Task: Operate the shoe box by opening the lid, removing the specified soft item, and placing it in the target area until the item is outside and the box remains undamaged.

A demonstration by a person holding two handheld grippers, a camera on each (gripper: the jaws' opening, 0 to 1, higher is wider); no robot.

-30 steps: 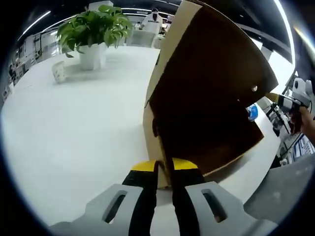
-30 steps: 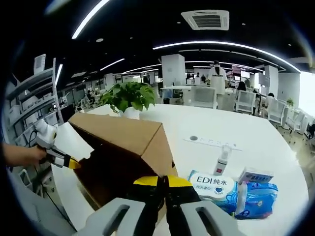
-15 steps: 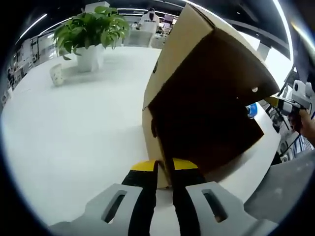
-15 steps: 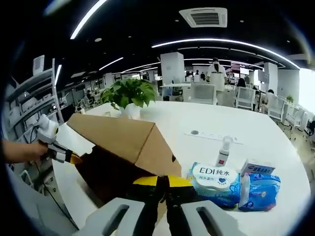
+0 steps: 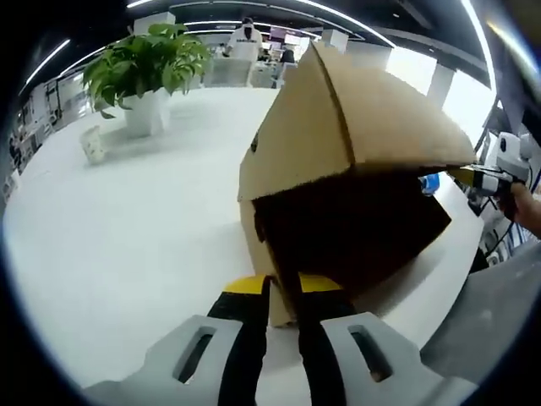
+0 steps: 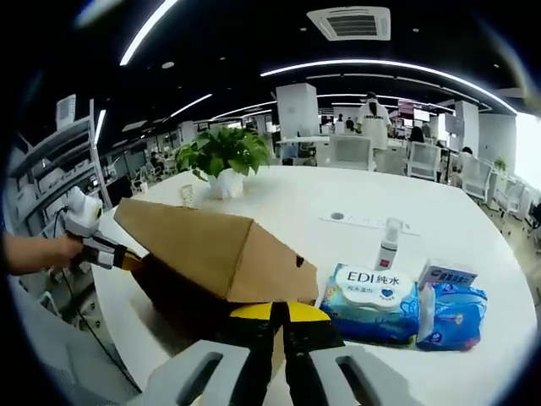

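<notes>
A brown cardboard shoe box (image 5: 355, 245) stands on the white table, its hinged lid (image 5: 363, 118) tilted low over a dark inside whose contents I cannot make out. My left gripper (image 5: 283, 292) is shut on the near end wall's edge. The right gripper (image 5: 494, 169), held by a hand, is at the box's far end. In the right gripper view the lid (image 6: 211, 245) slopes down toward me, and my right gripper (image 6: 281, 313) is shut on the cardboard edge. The left gripper (image 6: 97, 245) is at the box's far left end, held by a hand.
A potted plant (image 6: 221, 152) and a small white cup (image 6: 187, 195) stand at the back of the table (image 5: 127, 237). Right of the box lie an EDI wipes pack (image 6: 368, 292), a blue pack (image 6: 452, 304), a spray bottle (image 6: 389, 245) and a small carton (image 6: 444, 275). Table edges run close on both sides.
The lid has swung down over the box, from nearly upright to a low slope. Both grippers keep their hold at the box ends.
</notes>
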